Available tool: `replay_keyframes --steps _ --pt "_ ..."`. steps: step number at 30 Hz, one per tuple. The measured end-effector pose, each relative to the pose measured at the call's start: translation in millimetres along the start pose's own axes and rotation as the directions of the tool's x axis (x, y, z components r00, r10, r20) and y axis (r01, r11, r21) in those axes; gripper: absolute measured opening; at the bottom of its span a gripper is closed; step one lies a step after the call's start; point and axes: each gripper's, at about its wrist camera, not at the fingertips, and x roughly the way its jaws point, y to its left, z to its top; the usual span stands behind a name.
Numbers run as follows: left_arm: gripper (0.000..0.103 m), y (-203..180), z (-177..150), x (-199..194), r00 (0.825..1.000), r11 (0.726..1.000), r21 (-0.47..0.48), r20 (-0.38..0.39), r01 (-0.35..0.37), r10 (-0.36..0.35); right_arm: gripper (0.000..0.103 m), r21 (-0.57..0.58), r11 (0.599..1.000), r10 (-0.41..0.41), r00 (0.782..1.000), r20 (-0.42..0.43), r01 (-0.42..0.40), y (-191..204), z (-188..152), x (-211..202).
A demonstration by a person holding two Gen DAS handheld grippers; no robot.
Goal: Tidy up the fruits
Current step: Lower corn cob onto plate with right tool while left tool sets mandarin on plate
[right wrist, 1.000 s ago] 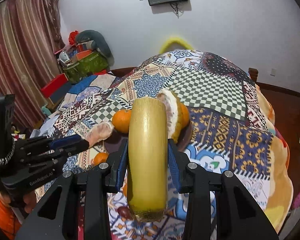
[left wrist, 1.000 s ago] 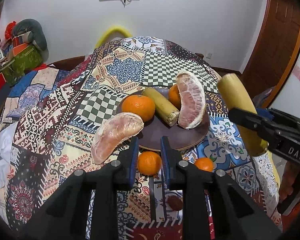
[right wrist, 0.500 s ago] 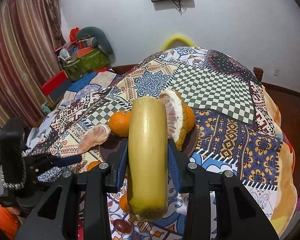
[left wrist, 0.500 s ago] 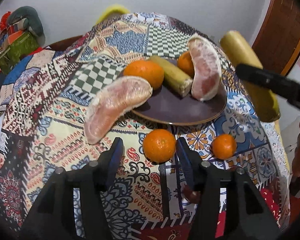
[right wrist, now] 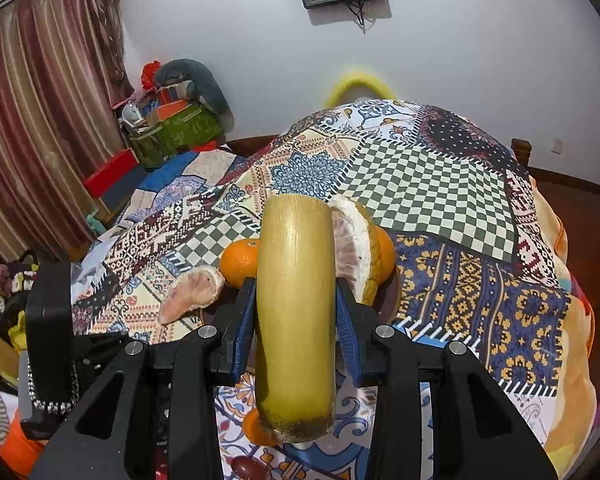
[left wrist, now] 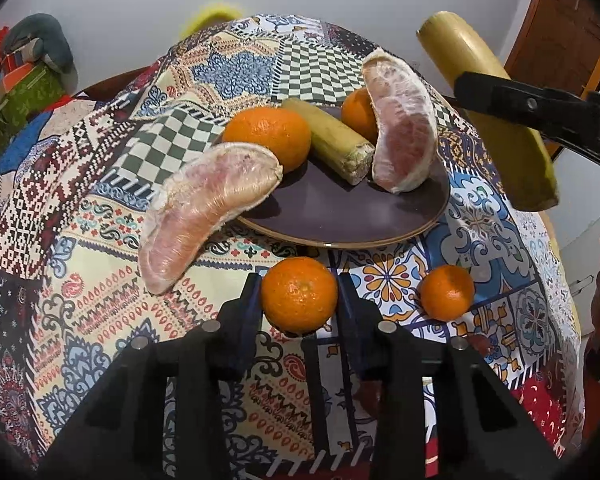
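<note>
A dark plate [left wrist: 340,216] on the patterned cloth holds two oranges [left wrist: 268,136], a short yellow-green cane piece [left wrist: 328,146] and a pomelo wedge [left wrist: 404,128]. A second pomelo wedge [left wrist: 208,208] leans on the plate's left rim. My left gripper [left wrist: 299,300] is open with an orange [left wrist: 299,300] between its fingers, on the cloth in front of the plate. A smaller orange [left wrist: 446,292] lies to the right. My right gripper [right wrist: 296,312] is shut on a long yellow-green cane piece [right wrist: 296,300], held above the table right of the plate.
A dark red date-like fruit [right wrist: 248,468] lies on the cloth near the front edge. The table drops away on all sides. Boxes and bags [right wrist: 172,128] stand against the wall at the back left. A curtain [right wrist: 40,120] hangs on the left.
My left gripper has opened and come down and forward, so the orange in front of the plate now sits between its fingers. The right gripper holds the cane piece almost still.
</note>
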Motion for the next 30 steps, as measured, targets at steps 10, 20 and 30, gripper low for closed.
replay_keyframes --steps 10,20,30 --pt "0.037 -0.1 27.8 -27.4 0.995 1.000 -0.006 0.103 -0.005 0.005 0.033 -0.046 0.999 0.007 1.000 -0.012 -0.008 11.9 12.5 17.5" --pt "0.037 -3.4 36.9 -8.2 0.997 1.000 -0.010 0.077 0.021 -0.020 0.033 -0.095 0.996 -0.001 1.000 -0.021 -0.001 18.2 11.8 20.9" --pt "0.037 -12.6 40.0 1.3 0.998 1.000 0.006 0.059 0.024 -0.024 0.033 -0.122 0.992 -0.010 1.000 -0.015 0.008 18.0 12.8 10.1"
